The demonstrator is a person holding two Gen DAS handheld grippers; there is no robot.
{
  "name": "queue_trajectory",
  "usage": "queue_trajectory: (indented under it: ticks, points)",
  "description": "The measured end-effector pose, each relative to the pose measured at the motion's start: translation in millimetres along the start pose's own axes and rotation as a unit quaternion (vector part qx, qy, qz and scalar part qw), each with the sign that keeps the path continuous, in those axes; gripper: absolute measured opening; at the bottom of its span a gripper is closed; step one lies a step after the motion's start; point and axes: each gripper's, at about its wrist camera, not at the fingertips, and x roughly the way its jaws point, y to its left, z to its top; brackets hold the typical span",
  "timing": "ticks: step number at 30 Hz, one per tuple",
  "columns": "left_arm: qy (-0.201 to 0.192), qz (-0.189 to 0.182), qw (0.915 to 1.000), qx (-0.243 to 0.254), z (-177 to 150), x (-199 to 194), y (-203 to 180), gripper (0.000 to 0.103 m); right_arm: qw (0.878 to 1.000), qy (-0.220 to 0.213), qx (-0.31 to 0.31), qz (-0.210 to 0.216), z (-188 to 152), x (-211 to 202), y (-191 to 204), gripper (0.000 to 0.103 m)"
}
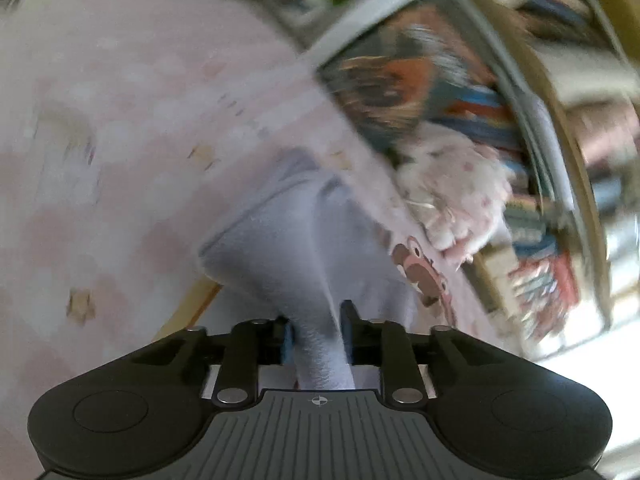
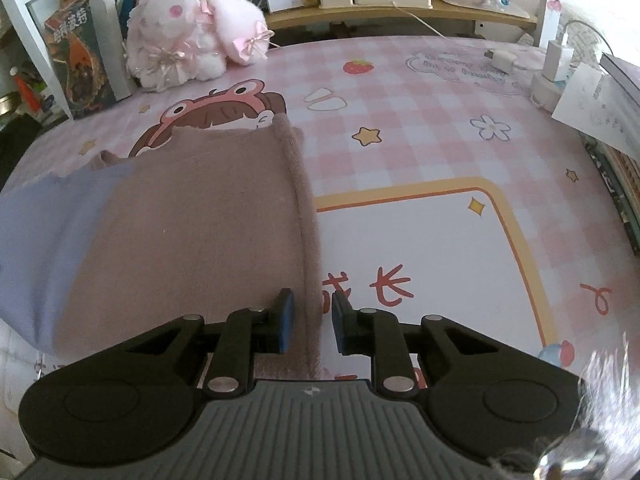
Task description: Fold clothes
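Your left gripper (image 1: 318, 334) sits closest to the lens, its fingers pinched on a bunched fold of pale lavender cloth (image 1: 296, 240) that rises between the pads and fans out ahead over the pink checked table mat (image 1: 120, 140). That whole view is smeared by blur — beyond the mat's edge you can make out only a pink plush toy (image 1: 452, 200) and a jumble of books (image 1: 540, 272).

Your right gripper (image 2: 312, 322) has its fingers spread a little, one pad over the mauve-brown garment (image 2: 200, 216) and the other over the bare mat (image 2: 420, 152), with the garment's thick rolled hem (image 2: 304, 216) running between them. You cannot tell whether the pads touch the fabric. The garment lies flat on the left half of the mat, covering part of a printed cartoon girl (image 2: 224, 108), and the lavender piece (image 2: 44, 240) overlaps its left side.

At the far left corner the plush toy (image 2: 192, 28) rests on the mat, just beside an upright book (image 2: 76, 60). A wooden shelf (image 2: 400, 14) behind carries white boxes, and a white charger (image 2: 556, 60) with its cable stands at the far right — near a sheet of paper (image 2: 588, 108).
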Motion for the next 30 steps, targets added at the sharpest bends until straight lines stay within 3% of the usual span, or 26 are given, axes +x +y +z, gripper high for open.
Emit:
queue_trajectory:
  ticks: [7, 12, 14, 16, 21, 27, 30]
  points:
    - [0.004, -0.007, 0.998, -0.063, -3.0, 17.4, 23.1, 0.039, 1.0, 0.001, -0.003, -0.004, 0.7, 1.0, 2.6, 0.019]
    - [-0.018, -0.01, 0.9956, -0.091, -4.1, 25.8, 22.1, 0.035, 1.0, 0.001, -0.006, -0.006, 1.0, 1.7, 4.6, 0.019]
    - [-0.024, 0.003, 0.9961, -0.085, -2.9, 30.8, 20.7, 0.017, 1.0, 0.002, -0.008, -0.007, 1.1, 1.9, 5.4, 0.019]
    - [-0.028, 0.004, 0.9973, -0.067, -0.3, 30.8, 19.6, 0.015, 1.0, 0.004, -0.007, -0.002, 1.3, 2.3, 6.9, 0.019]
    - [-0.067, 0.011, 0.9975, 0.019, 16.6, 12.7, 11.4, 0.014, 1.0, 0.015, -0.003, 0.024, 1.9, 3.9, 12.9, 0.019]
    - [-0.049, 0.022, 0.9985, 0.01, 37.3, 15.0, 34.1, 0.014, 0.996, 0.016, -0.06, 0.057, 4.2, 8.2, 39.7, 0.019]
    - [-0.044, 0.023, 0.9987, 0.008, 39.0, 17.2, 37.6, 0.014, 0.995, 0.008, -0.081, 0.059, 10.8, 9.4, 45.0, 0.025]
